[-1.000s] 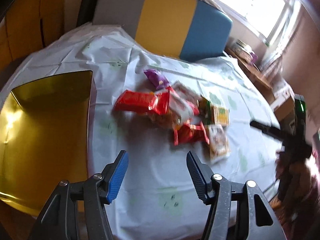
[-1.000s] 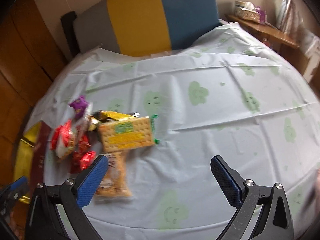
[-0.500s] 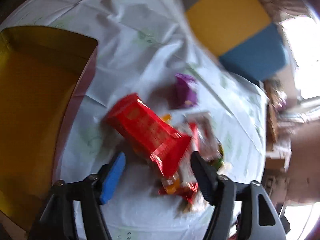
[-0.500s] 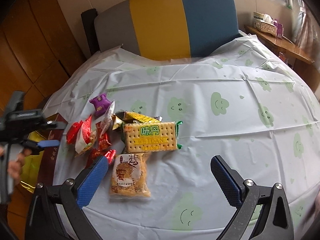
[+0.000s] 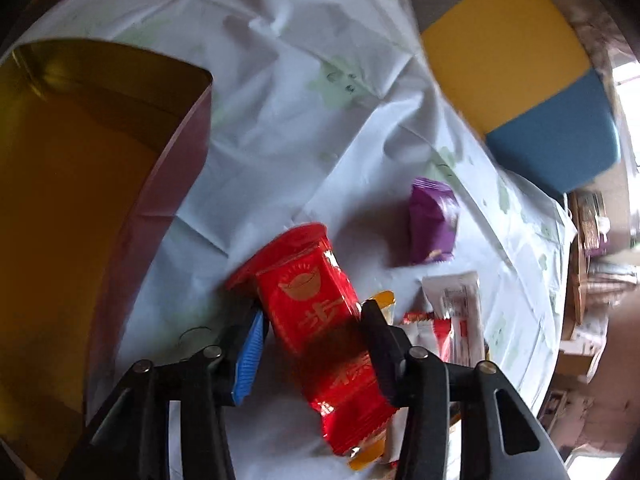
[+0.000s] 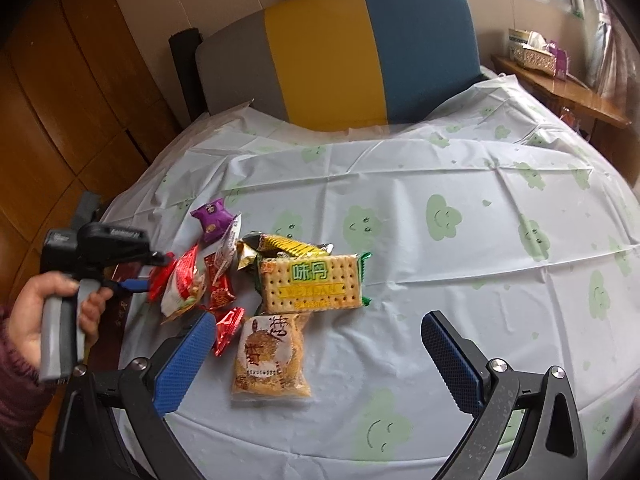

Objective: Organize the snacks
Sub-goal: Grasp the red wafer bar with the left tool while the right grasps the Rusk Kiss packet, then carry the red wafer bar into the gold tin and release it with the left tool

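Closely, left wrist view: left tool (image 5: 312, 332) straddling red snack packet (image 5: 320, 320), jaws just closing in on it, blue pad (image 5: 250, 354) against one side, dark pad on the other; gripping the packet, as far as visible. Packet lying on white cloth-covered bench (image 5: 320, 80), amid the snack pile. Gold-lined box (image 5: 80, 200) left of the red packet, near but apart. Purple packet (image 5: 434, 220) up and right of the red packet, apart. White-and-red wrapper (image 5: 456, 312) just right of it; orange wrapper (image 5: 382, 300) peeking out beside the dark pad.

Next, right wrist view: right tool (image 6: 316, 364) wide open, nothing between the pads, hanging over the bench. Cracker pack (image 6: 312, 284) in the middle of the pile; yellow-brown cake packet (image 6: 270, 354) just below it, touching. Purple packet up and left of the cracker pack. Red packet at the pile's left edge, left of the cracker pack, in the left tool. Person's hand (image 6: 32, 320) on that tool's grey handle, sleeve at frame edge.
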Demonstrator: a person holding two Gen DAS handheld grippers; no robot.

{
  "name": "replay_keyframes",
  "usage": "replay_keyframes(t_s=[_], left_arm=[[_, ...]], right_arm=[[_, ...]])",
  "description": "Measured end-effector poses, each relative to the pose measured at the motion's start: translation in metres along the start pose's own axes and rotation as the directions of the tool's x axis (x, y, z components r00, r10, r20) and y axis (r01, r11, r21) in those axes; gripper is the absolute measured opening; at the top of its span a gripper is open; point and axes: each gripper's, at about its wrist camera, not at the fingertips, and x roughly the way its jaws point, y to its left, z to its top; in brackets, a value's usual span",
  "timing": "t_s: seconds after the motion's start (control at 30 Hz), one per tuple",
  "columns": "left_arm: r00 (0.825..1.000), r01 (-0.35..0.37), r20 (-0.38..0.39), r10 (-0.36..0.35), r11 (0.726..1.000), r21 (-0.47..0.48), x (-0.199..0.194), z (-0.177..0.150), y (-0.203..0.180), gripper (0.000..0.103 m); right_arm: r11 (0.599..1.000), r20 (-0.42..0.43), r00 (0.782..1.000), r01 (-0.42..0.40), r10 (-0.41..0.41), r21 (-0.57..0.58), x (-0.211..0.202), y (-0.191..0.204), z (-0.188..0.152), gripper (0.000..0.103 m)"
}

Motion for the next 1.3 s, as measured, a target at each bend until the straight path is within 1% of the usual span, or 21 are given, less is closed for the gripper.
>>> replay_keyframes(t_s=[0.07,0.13,0.2,0.27,0.37,0.4,0.47,0.53,0.6,0.63,0.67,0.7,0.73,0.83,0.93,1.03,1.1,1.2,1.23,1.27,1.3], left_arm=[[0.999,0.024,0.024,-0.025,0.998,0.053,-0.008,-0.007,0.002,0.046],[0.998,0.032,0.055,-0.04,0.99,0.135,-0.02,-0.022,0.003,0.046],[0.997,0.05,0.051,-0.062,0.977,0.207,-0.029,-0.037,0.005,0.046],[0.996,0.061,0.052,-0.079,0.957,0.283,-0.039,-0.055,0.008,0.046],[0.994,0.063,0.055,-0.095,0.905,0.42,-0.052,-0.09,0.006,0.046],[0.994,0.063,0.053,-0.099,0.883,0.465,-0.055,-0.103,0.006,0.046],[0.993,0.052,0.062,-0.103,0.833,0.55,-0.061,-0.13,0.008,0.046],[0.993,0.041,0.064,-0.101,0.791,0.61,-0.063,-0.152,0.012,0.046],[0.993,0.038,0.059,-0.101,0.758,0.652,-0.06,-0.168,0.015,0.046],[0.993,0.032,0.065,-0.101,0.744,0.667,-0.062,-0.177,0.018,0.046],[0.992,0.023,0.073,-0.099,0.733,0.68,-0.06,-0.184,0.021,0.046],[0.993,0.017,0.076,-0.095,0.728,0.686,-0.059,-0.189,0.024,0.046],[0.993,0.01,0.077,-0.086,0.728,0.685,-0.056,-0.193,0.028,0.046],[0.995,0.012,0.067,-0.077,0.741,0.671,-0.045,-0.198,0.039,0.045],[0.992,0.004,0.087,-0.086,0.733,0.681,-0.049,-0.201,0.041,0.045],[0.992,0.01,0.087,-0.095,0.735,0.678,-0.048,-0.202,0.041,0.045],[0.991,0.02,0.084,-0.103,0.738,0.674,-0.048,-0.201,0.043,0.045],[0.99,0.029,0.083,-0.113,0.743,0.669,-0.045,-0.198,0.043,0.045],[0.99,0.03,0.084,-0.116,0.742,0.669,-0.044,-0.198,0.045,0.045],[0.989,0.032,0.086,-0.119,0.742,0.669,-0.044,-0.199,0.046,0.045],[0.989,0.034,0.087,-0.123,0.743,0.669,-0.044,-0.199,0.047,0.045]], right_arm=[[1.0,-0.006,1.0,0.003,-0.003,0.005,0.001,-0.002,0.0,0.103],[1.0,-0.013,1.0,0.01,-0.01,0.002,0.002,-0.002,-0.001,0.103],[1.0,-0.019,1.0,0.016,-0.016,-0.005,0.004,-0.001,-0.002,0.103],[1.0,-0.028,0.999,0.019,-0.019,-0.014,0.006,0.0,-0.003,0.103],[0.999,-0.041,0.999,0.018,-0.019,-0.031,0.008,0.004,-0.006,0.103],[0.999,-0.044,0.999,0.016,-0.018,-0.039,0.009,0.006,-0.007,0.101],[0.998,-0.053,0.999,0.007,-0.01,-0.062,0.012,0.011,-0.009,0.095],[0.997,-0.069,0.998,-0.007,0.001,-0.083,0.014,0.018,-0.011,0.084],[0.993,-0.085,0.996,-0.037,0.028,-0.112,0.016,0.03,-0.014,0.077],[0.99,-0.093,0.995,-0.055,0.043,-0.127,0.017,0.037,-0.015,0.071],[0.987,-0.102,0.993,-0.076,0.061,-0.142,0.019,0.045,-0.015,0.069],[0.984,-0.108,0.991,-0.09,0.074,-0.156,0.021,0.053,-0.015,0.064],[0.979,-0.115,0.99,-0.104,0.084,-0.178,0.024,0.064,-0.014,0.062],[0.961,-0.123,0.986,-0.14,0.113,-0.238,0.035,0.095,-0.008,0.059],[0.948,-0.165,0.976,-0.181,0.141,-0.262,0.055,0.121,0.002,0.059],[0.938,-0.189,0.974,-0.175,0.122,-0.3,0.076,0.143,0.012,0.059],[0.929,-0.219,0.969,-0.184,0.117,-0.32,0.089,0.153,0.015,0.059],[0.919,-0.256,0.965,-0.145,0.05,-0.367,0.112,0.163,0.016,0.059],[0.915,-0.269,0.963,-0.133,0.028,-0.381,0.118,0.164,0.015,0.049],[0.91,-0.263,0.965,-0.103,-0.007,-0.401,0.122,0.165,0.013,0.035],[0.91,-0.255,0.967,-0.103,-0.003,-0.401,0.121,0.165,0.013,0.032]])
